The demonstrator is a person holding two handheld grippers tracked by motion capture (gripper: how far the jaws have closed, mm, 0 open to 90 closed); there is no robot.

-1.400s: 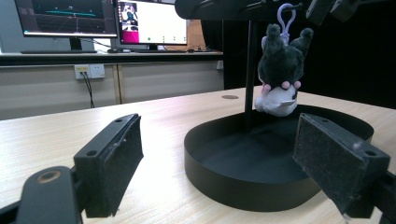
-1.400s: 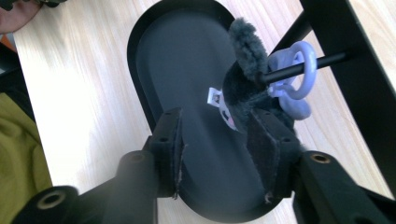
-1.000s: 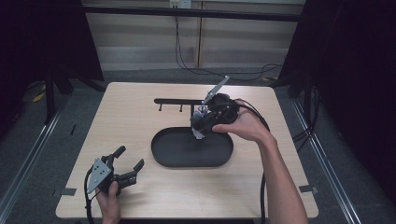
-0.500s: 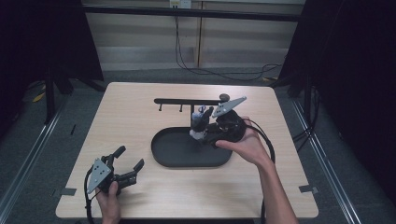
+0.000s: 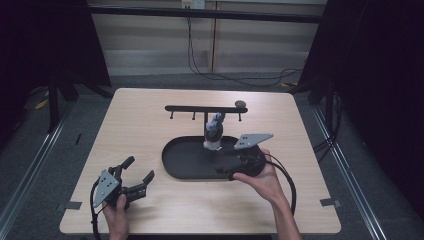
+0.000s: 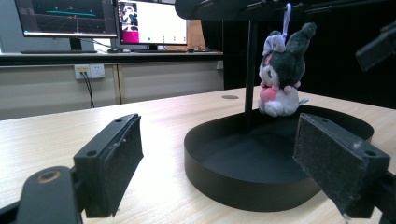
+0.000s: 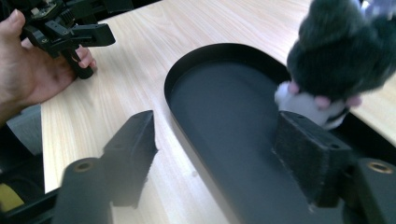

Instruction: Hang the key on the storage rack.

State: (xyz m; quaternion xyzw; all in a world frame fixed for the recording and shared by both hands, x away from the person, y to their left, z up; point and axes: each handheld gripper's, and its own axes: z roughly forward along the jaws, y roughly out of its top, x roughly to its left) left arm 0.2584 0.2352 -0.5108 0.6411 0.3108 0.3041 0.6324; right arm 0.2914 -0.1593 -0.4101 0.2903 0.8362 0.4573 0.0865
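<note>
A small plush toy [image 5: 214, 132], dark grey and white with pink spots, hangs by a loop from the black hook rack [image 5: 205, 109] over the black oval tray [image 5: 180, 162]. My right gripper [image 5: 227, 171] is open over the tray's near right rim, apart from the toy and below and right of it. In the right gripper view the plush toy [image 7: 341, 60] is at upper right, beyond the right gripper [image 7: 219, 154]. My left gripper [image 5: 139, 168] rests open near the table's front left. In the left gripper view the left gripper [image 6: 219, 172] faces the tray [image 6: 233, 163] and the hanging plush toy [image 6: 280, 74].
The rack's post stands in the tray [image 7: 224, 116]. Bare wooden table [image 5: 140, 125] surrounds the tray. The other hand and the left gripper [image 7: 70, 32] lie past the tray in the right gripper view. Monitors [image 6: 140, 21] stand on a desk beyond the table.
My right gripper has let go of the plush toy, pulled back toward the near right and turned over the tray's rim. The toy stays hanging. The left gripper has not moved.
</note>
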